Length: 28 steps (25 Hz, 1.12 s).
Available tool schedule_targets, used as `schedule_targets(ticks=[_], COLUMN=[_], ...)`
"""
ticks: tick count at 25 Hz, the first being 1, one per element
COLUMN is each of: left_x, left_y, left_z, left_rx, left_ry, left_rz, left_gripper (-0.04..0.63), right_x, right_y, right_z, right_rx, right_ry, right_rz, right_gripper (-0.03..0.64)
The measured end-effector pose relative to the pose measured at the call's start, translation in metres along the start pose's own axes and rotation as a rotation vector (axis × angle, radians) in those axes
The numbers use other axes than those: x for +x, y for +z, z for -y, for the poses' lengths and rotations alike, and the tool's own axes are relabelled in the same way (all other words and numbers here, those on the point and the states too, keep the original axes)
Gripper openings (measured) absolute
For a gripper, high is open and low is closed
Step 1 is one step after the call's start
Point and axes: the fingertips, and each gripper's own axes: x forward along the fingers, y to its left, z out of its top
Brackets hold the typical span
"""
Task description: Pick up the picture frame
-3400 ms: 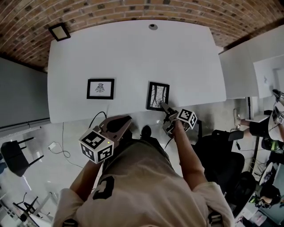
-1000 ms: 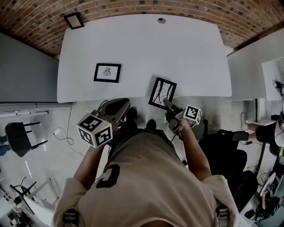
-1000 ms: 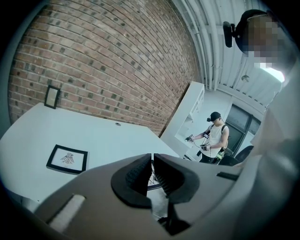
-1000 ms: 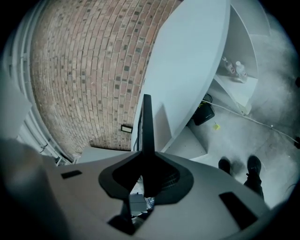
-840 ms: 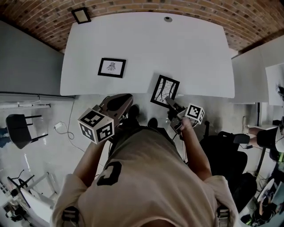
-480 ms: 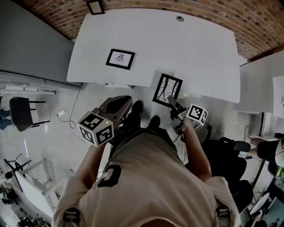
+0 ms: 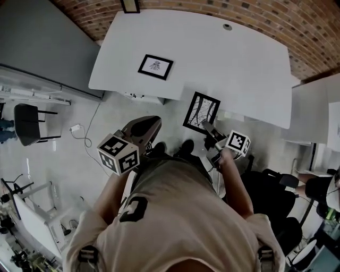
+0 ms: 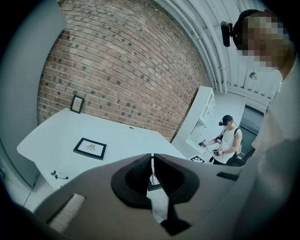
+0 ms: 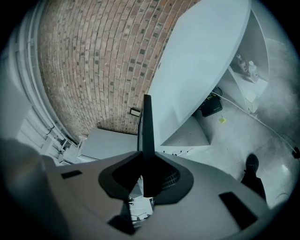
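Head view: my right tongs (image 7: pixel 206 126) are clamped on the lower corner of the frame (image 7: pixel 202 111). The frame stands tilted at their eleven o'clock, by the near edge of the counter (image 7: pixel 223 58). In the right gripper view it runs edge-on between the jaws. My left tongs (image 7: pixel 142 127), at nine o'clock of the frame, are pressed together on nothing. A second frame (image 7: pixel 155 66) lies flat on the counter at eleven o'clock.

Brick wall (image 7: pixel 255 13) behind white worktop (image 7: pixel 212 58); grey partition (image 7: pixel 37 37) at left; pale glossy floor (image 7: pixel 69 164); black chair (image 7: pixel 26 125) standing at left.
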Motion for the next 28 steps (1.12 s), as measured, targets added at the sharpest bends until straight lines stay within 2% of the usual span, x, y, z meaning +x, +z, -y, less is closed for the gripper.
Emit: schedule_targets(ticks=[5, 10, 17, 23, 25, 28], left_x=[-0.030, -0.062, -0.088, -0.099, -0.097, -0.095], left_y=[-0.002, -0.013, -0.030, -0.028, -0.026, -0.022], left_z=[-0.030, -0.060, -0.073, -0.084, -0.086, -0.088], left_rx=[-0.008, -0.044, -0.073, -0.074, -0.074, -0.074], left_ry=[0.013, 0.008, -0.021, -0.008, 0.001, 0.012], left_rz=[0.025, 0.039, 0.040, 0.049, 0.054, 0.058], left_gripper=[0.017, 0.017, 0.017, 0.017, 0.017, 0.017], right_x=[0.008, 0.029, 0.051, 0.071, 0.073, 0.071], right_y=[-0.027, -0.059, -0.100, -0.110, -0.107, -0.100], right_z=[-0.012, -0.043, -0.071, -0.078, -0.077, -0.071], right_rx=[-0.019, -0.060, -0.047, -0.048, -0.059, -0.112], right_ry=[-0.027, 0.012, 0.056, 0.060, 0.043, -0.035], right_rz=[-0.001, 0.006, -0.006, -0.032, -0.041, -0.053], right_gripper=[0.058, 0.058, 0.058, 0.058, 0.058, 0.058])
